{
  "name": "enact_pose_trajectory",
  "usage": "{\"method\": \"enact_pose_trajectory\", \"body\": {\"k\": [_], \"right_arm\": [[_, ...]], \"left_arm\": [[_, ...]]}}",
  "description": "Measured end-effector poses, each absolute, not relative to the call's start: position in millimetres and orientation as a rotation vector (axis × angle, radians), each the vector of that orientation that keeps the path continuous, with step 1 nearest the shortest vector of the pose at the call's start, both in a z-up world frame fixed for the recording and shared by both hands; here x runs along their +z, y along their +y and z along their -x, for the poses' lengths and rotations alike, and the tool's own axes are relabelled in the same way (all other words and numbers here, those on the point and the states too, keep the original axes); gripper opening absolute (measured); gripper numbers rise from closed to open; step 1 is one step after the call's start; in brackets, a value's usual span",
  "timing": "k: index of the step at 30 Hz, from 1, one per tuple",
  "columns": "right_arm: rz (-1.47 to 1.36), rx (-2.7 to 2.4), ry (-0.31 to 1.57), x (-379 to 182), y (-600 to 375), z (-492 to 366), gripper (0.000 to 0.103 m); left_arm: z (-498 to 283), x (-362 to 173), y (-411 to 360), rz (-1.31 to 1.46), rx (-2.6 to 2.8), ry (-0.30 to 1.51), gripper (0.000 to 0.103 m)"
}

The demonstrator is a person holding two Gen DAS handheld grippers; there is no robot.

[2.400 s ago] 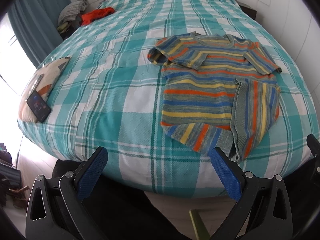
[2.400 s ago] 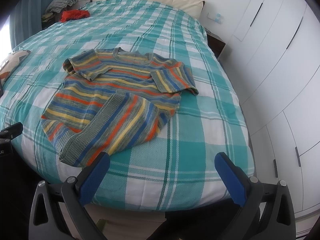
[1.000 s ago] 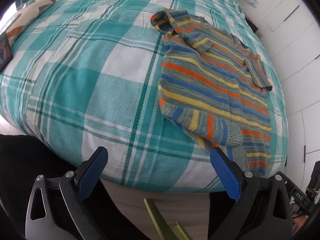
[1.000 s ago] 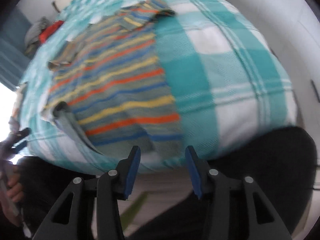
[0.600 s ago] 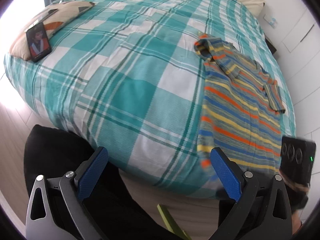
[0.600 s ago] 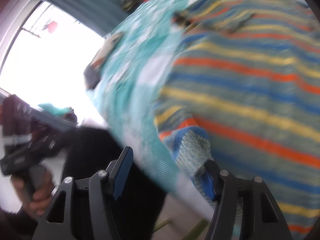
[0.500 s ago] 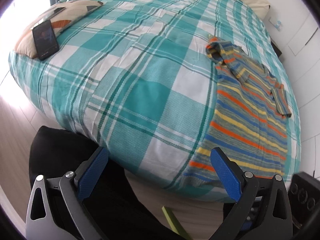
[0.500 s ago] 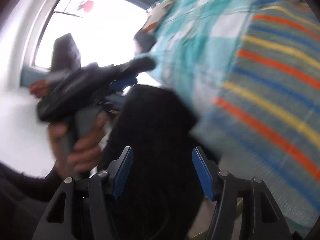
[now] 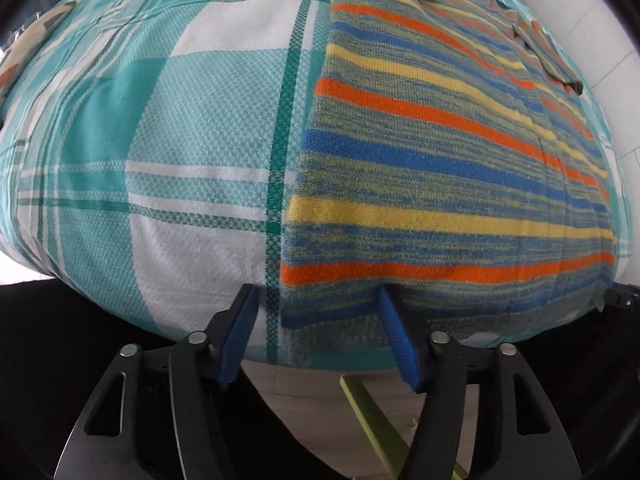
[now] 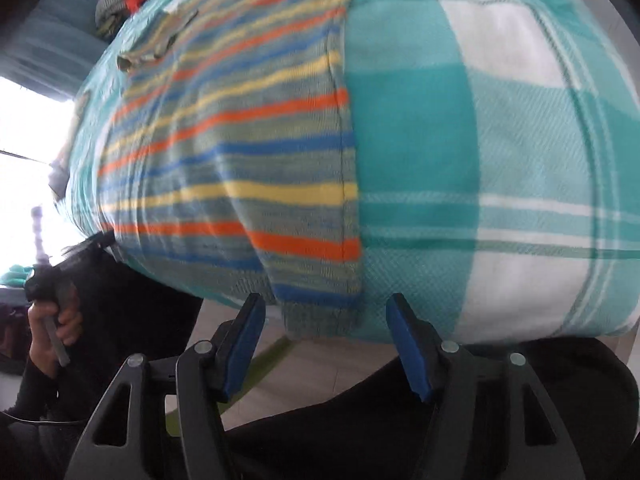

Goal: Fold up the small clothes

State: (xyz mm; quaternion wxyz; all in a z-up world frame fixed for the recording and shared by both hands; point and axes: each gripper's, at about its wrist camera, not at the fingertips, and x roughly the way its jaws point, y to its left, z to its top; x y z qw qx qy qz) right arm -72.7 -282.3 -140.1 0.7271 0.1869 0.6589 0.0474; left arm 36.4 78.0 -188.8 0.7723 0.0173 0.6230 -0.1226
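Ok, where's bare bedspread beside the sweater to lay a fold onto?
Bare plaid bedspread runs left of the striped sweater to the patterned cushion. Another bare strip lies right of its seam. The hem corners are crowded: left gripper and right gripper, jaws open.

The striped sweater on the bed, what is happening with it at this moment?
A person holds a pair of tongs in each hand and has brought both to the bottom hem of the striped sweater, which lies flat on the checked bedspread and hangs a little over the bed's edge. The left tongs are open around the hem's left corner, and the right tongs are open just below its right corner. Neither has closed on the cloth yet, so a fold from the hem has not begun.
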Motion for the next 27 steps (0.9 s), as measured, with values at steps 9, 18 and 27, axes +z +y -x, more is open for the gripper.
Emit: {"method": "enact_pose_trajectory", "body": {"k": [9,18,27], "right_arm": [[-0.522,0.098,1.407,-112,-271,94,0.006],[-0.617,-0.093,1.518,-186,-278,69,0.005],[-0.442,-0.136,1.49,-111,-279,76,0.049]], "left_arm": [[-19,-160,95,-0.099,-0.271,1.362,0.0],[-27,-207,72,-0.267,-0.154,1.39,0.001],[-25,-152,126,-0.208,-0.045,1.334,0.076]]}}
